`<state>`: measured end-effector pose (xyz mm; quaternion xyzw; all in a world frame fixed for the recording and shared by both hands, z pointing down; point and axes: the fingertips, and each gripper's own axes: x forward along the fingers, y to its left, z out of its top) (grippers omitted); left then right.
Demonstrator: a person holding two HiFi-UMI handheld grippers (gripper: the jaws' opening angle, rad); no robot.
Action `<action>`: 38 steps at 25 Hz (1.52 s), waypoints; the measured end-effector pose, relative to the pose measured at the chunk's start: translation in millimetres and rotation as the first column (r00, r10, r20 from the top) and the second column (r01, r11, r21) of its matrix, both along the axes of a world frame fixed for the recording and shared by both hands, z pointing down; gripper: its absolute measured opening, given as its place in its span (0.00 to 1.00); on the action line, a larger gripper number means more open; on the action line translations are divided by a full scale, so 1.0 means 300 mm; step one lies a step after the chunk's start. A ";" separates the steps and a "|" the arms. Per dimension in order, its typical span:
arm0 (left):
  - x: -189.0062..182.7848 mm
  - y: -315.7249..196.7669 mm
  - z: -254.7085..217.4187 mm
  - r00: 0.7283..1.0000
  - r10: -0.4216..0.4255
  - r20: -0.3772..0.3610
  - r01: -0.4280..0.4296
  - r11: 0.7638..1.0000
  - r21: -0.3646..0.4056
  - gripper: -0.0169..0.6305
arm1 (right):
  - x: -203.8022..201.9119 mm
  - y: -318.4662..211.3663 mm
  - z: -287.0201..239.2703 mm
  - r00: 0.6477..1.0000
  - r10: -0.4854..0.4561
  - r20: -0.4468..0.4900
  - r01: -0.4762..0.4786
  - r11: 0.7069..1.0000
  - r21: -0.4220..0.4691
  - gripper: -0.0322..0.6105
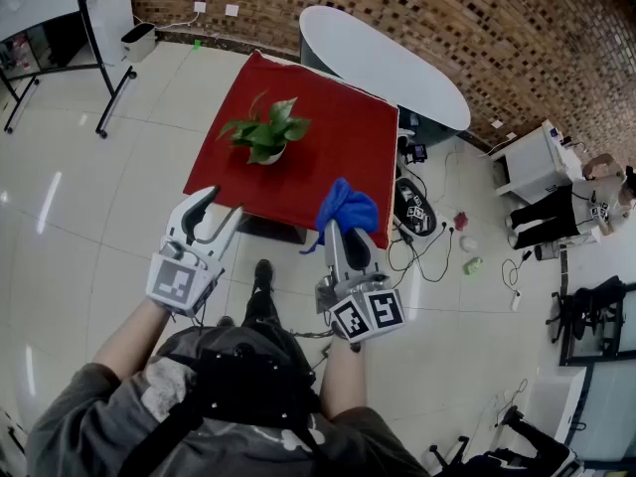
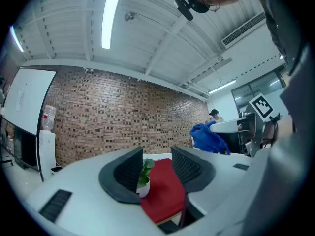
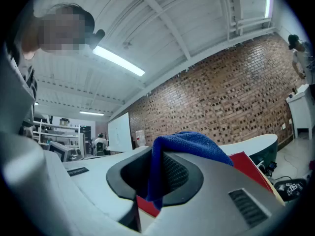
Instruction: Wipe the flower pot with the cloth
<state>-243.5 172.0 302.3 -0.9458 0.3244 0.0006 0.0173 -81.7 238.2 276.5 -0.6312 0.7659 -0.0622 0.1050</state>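
A small white flower pot (image 1: pixel 266 153) with a leafy green plant stands upright on the red table (image 1: pixel 328 147), towards its left side. My left gripper (image 1: pixel 221 207) hovers short of the table's near left corner. It is open with nothing between its fingers, and in the left gripper view (image 2: pixel 156 163) the pot (image 2: pixel 143 187) shows far off through the gap. My right gripper (image 1: pixel 334 229) is shut on a blue cloth (image 1: pixel 348 205), held over the table's near right edge. In the right gripper view the cloth (image 3: pixel 189 144) drapes over and between the jaws of that gripper (image 3: pixel 155 181).
A white oval table (image 1: pixel 383 63) stands behind the red one. Cables and small items (image 1: pixel 427 227) lie on the floor to the right. A whiteboard stand (image 1: pixel 104 58) is at the far left, a white cabinet (image 1: pixel 532 162) and a person (image 1: pixel 586 202) at the far right.
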 end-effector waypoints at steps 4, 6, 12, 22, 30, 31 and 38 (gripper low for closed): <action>0.105 -0.122 0.085 1.000 0.002 -0.025 -0.003 1.000 -0.024 0.48 | 0.109 -0.142 0.040 1.000 -0.006 0.002 0.006 1.000 -0.004 0.13; 0.146 -0.207 0.156 0.999 -0.035 -0.016 0.034 0.998 -0.055 0.56 | 0.168 -0.217 0.064 1.000 -0.012 -0.004 0.012 1.000 -0.009 0.13; 0.273 -0.436 0.418 0.993 -0.098 0.061 0.106 0.984 -0.143 0.72 | 0.362 -0.443 0.114 1.000 -0.019 -0.004 0.019 1.000 -0.014 0.13; 0.450 -0.722 0.741 0.975 -0.100 0.199 0.155 0.947 -0.282 0.74 | 0.583 -0.770 0.189 0.998 -0.061 0.002 0.061 0.994 -0.092 0.13; 0.543 -0.866 0.788 0.971 -0.122 0.204 0.174 0.948 -0.265 0.76 | 0.603 -0.934 0.295 0.992 -0.124 0.030 0.127 0.980 -0.155 0.13; 0.554 -0.889 0.793 0.972 -0.121 0.202 0.174 0.948 -0.267 0.77 | 0.599 -0.953 0.305 0.990 -0.135 0.031 0.138 0.977 -0.160 0.13; 0.657 -0.976 0.821 0.964 -0.084 0.251 0.146 0.960 -0.237 0.77 | 0.641 -1.041 0.409 0.980 -0.193 0.048 0.199 0.954 -0.222 0.13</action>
